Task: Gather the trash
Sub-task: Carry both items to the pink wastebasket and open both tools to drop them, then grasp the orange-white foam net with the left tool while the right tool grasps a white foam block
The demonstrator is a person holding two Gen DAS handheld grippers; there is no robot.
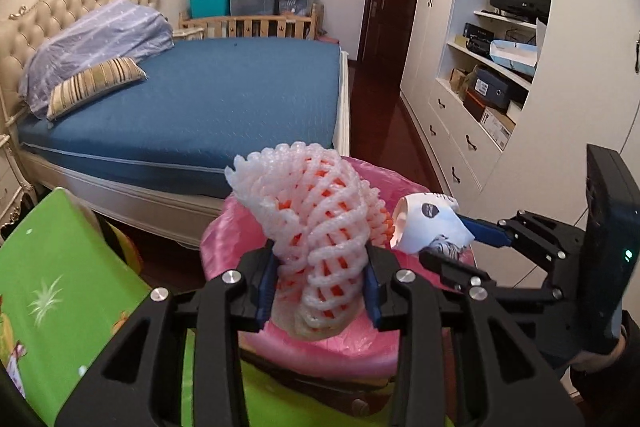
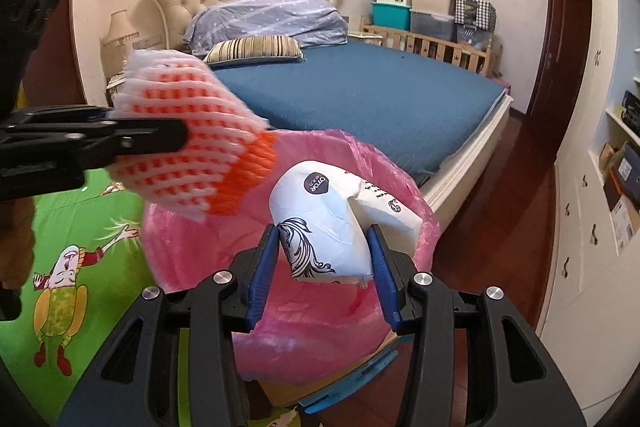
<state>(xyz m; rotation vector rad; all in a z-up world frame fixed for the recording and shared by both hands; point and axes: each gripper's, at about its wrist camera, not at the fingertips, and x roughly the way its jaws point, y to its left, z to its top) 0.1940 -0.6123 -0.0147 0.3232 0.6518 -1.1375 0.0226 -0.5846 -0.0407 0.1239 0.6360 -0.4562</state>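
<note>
My left gripper [image 1: 320, 283] is shut on a white and orange foam fruit net [image 1: 316, 223] and holds it over a bin lined with a pink bag [image 1: 352, 347]. My right gripper [image 2: 324, 267] is shut on a crumpled white paper cup [image 2: 328, 223] with black print, also above the pink bag [image 2: 288, 327]. In the left wrist view the right gripper [image 1: 448, 243] comes in from the right with the cup [image 1: 428, 223]. In the right wrist view the left gripper [image 2: 152, 131] holds the net [image 2: 192, 155] at the left.
A green cartoon play mat [image 1: 60, 299] lies left of the bin. A bed with a blue cover [image 1: 208, 99] stands behind. White cabinets with shelves [image 1: 480, 75] line the right wall. Dark red wood floor [image 2: 500, 239] runs between bed and cabinets.
</note>
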